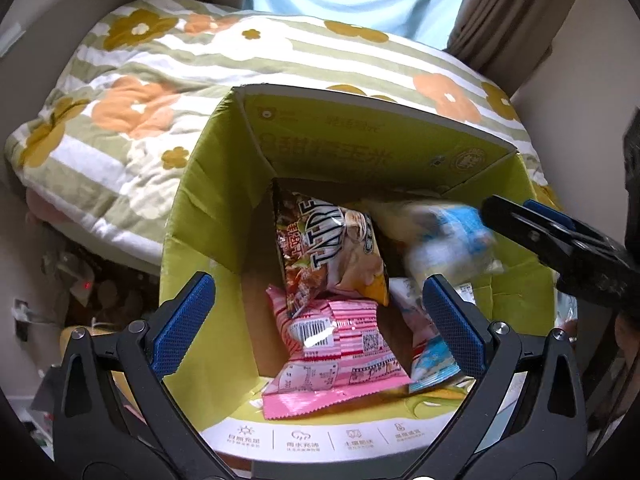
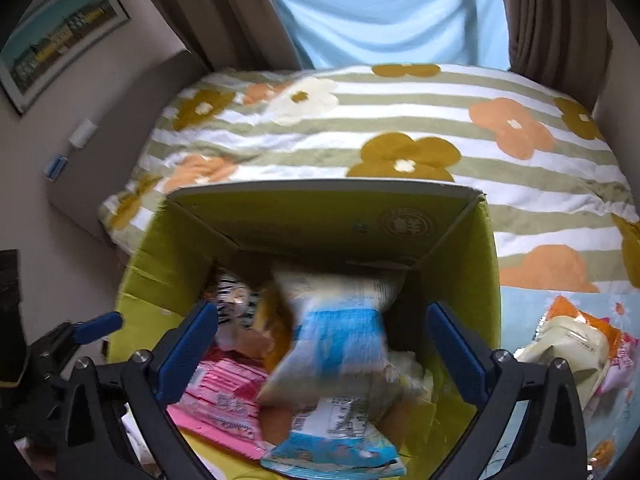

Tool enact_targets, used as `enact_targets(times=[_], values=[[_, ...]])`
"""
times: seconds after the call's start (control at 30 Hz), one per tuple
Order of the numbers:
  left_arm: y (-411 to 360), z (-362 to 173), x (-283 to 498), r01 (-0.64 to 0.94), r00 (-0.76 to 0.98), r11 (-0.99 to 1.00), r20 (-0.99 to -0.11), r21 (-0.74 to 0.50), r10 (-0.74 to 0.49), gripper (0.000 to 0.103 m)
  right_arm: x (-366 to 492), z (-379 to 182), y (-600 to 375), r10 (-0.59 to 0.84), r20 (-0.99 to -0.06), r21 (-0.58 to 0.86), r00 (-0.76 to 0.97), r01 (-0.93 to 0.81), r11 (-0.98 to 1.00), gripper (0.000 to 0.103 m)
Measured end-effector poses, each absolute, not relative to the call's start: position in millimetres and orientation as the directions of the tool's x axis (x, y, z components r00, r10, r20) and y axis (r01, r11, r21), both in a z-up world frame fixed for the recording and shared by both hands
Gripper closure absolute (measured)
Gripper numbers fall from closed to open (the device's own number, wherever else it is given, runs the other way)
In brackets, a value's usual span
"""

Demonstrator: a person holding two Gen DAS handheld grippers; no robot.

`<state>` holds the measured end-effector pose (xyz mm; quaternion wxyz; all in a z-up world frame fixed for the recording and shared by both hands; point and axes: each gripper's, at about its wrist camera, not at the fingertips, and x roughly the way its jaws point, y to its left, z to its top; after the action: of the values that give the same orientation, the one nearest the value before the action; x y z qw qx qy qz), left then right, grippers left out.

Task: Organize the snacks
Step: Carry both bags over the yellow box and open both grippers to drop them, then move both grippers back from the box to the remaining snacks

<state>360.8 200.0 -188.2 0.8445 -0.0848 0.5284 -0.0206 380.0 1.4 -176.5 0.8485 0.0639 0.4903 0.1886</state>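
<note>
A green cardboard box (image 1: 208, 200) stands open at the bed's edge and holds several snack bags: a yellow chips bag (image 1: 340, 252), a pink packet (image 1: 336, 344) and a blue-edged packet (image 1: 436, 360). A blue-and-white bag (image 1: 444, 240) is blurred in mid-air over the box; it also shows in the right wrist view (image 2: 336, 332). My left gripper (image 1: 316, 320) is open and empty above the box's near side. My right gripper (image 2: 320, 340) is open, its jaws wide on either side of the blurred bag, not touching it. The right gripper's fingers (image 1: 532, 224) enter the left view from the right.
The box (image 2: 456, 240) rests against a bed with a striped floral quilt (image 2: 400, 120). More snack bags (image 2: 576, 348) lie on a light blue cloth to the right of the box. Curtains (image 2: 552, 16) and a window are behind the bed. A framed picture (image 2: 60, 36) hangs at left.
</note>
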Motion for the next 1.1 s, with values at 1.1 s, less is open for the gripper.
enact_targets(times=[1.1], values=[[128,-114,316,0.187,0.541,0.960,-0.794,-0.206,-0.276,0.000,263,-80,-79,0.155,-0.749,0.154,0.645,-0.059,0.986,0.000]])
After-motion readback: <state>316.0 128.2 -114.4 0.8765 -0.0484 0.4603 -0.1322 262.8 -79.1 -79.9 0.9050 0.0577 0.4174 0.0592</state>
